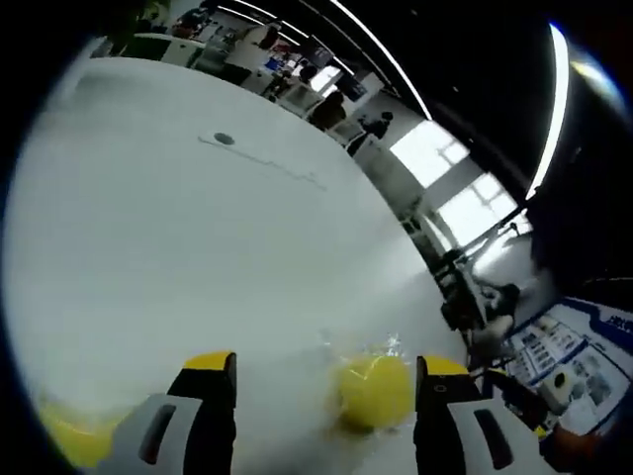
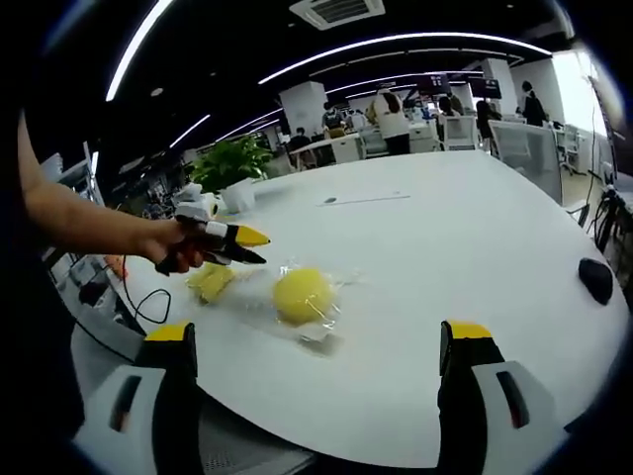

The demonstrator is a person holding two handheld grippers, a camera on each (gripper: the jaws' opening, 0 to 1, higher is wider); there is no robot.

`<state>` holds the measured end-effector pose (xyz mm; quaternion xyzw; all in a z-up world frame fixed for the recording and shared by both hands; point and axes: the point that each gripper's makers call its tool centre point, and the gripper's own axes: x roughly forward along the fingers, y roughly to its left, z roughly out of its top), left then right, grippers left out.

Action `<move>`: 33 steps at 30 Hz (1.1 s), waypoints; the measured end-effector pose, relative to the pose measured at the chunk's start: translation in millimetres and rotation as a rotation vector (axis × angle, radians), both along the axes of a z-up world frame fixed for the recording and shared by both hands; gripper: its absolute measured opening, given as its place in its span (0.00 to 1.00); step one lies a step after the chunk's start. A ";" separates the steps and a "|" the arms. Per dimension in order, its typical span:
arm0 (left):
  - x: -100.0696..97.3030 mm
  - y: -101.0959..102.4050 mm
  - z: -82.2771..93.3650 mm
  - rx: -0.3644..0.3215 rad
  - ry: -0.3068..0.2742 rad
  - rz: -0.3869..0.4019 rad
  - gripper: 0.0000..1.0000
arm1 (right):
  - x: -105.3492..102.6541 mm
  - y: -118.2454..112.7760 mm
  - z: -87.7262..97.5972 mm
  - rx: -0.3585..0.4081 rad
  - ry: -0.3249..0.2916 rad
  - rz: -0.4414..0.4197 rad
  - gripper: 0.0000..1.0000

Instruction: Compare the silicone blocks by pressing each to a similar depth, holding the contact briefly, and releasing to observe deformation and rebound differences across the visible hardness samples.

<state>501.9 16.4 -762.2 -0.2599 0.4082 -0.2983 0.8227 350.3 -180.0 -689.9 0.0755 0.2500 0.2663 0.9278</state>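
Looking along my right gripper (image 2: 316, 346), I see its two yellow-tipped jaws spread wide apart, holding nothing. Between them, up toward twelve o'clock, a round yellow silicone block (image 2: 302, 294) sits on the white table (image 2: 475, 247) inside a clear plastic wrap (image 2: 318, 332). Just beside it, at nine o'clock from it, lies a second yellow piece (image 2: 212, 281). A person's hand (image 2: 176, 247) holds my left gripper (image 2: 252, 247) above that piece; I cannot tell its jaws there. In the left gripper view my left gripper (image 1: 326, 371) has its jaws wide apart, with the round yellow silicone block (image 1: 374, 391) between them, close to the right jaw. A black mouse (image 2: 596, 279) rests at three o'clock.
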 end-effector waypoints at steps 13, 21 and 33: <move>1.9 -25.8 -12.6 -0.109 0.116 -0.008 0.45 | -5.1 -6.8 -8.4 -0.003 0.025 -0.018 0.96; -2.5 -44.4 -28.6 -0.055 0.130 -0.060 0.26 | -13.0 -13.6 -17.4 -0.003 0.054 -0.022 0.96; -0.6 -47.3 -31.4 -0.138 0.189 0.014 0.06 | -11.8 -14.3 -17.0 0.003 0.064 -0.022 0.96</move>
